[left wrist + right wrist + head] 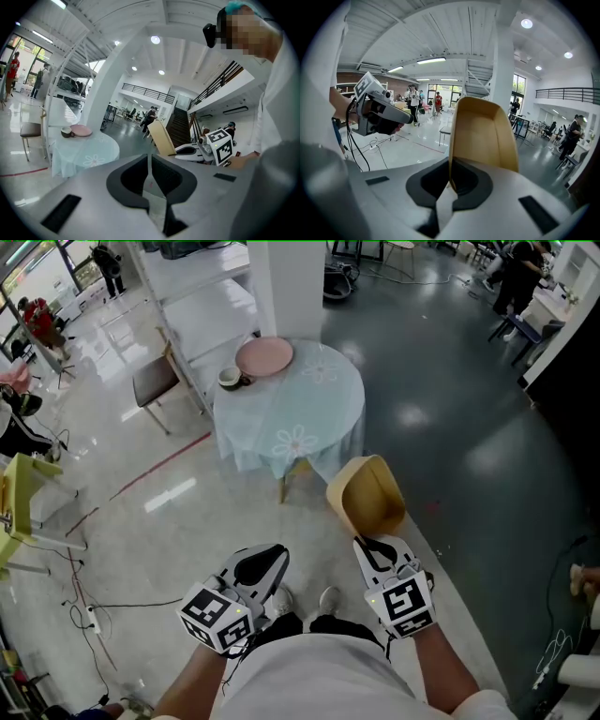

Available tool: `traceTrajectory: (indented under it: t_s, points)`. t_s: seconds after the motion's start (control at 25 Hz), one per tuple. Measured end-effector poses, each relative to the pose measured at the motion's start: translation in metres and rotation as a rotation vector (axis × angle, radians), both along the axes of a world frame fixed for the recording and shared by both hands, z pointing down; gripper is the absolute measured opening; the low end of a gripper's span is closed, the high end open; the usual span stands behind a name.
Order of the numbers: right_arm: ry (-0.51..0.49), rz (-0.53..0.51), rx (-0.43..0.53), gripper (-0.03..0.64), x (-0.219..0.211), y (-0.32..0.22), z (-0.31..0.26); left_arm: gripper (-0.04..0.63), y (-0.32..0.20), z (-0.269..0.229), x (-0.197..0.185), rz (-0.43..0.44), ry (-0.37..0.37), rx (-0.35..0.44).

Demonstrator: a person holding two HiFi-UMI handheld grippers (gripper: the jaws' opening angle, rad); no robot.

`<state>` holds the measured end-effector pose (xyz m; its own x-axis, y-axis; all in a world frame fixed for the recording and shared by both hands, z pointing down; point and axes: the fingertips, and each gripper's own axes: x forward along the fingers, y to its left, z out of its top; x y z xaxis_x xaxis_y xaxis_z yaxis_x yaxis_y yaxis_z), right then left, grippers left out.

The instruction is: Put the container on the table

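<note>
Pinching one thin wall of the container [485, 131], the fingers [472, 182] of the right gripper [377, 547] were shut on its edge. It stood out past them in the air over the floor, well short of the round surface [314, 423]. To do this well, the grip probably needed to be firm on that flimsy wall while the container was carried to the bare cloth, clear of the plate [263, 356] and cup [229, 378]. The left gripper [265, 563] was closed on nothing and held low beside the right, with both forearms tucked near the body.
</note>
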<state>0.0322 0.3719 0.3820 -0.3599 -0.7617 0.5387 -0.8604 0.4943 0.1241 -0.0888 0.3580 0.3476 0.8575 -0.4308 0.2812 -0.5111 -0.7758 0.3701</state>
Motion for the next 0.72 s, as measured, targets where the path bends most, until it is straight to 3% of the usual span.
traceTrajectory:
  t_s: [0.72]
  points:
    - [-0.045,-0.039,0.02,0.025,0.038,0.013,-0.007,0.043,0.017,-0.007,0.04,-0.029,-0.009,0.025]
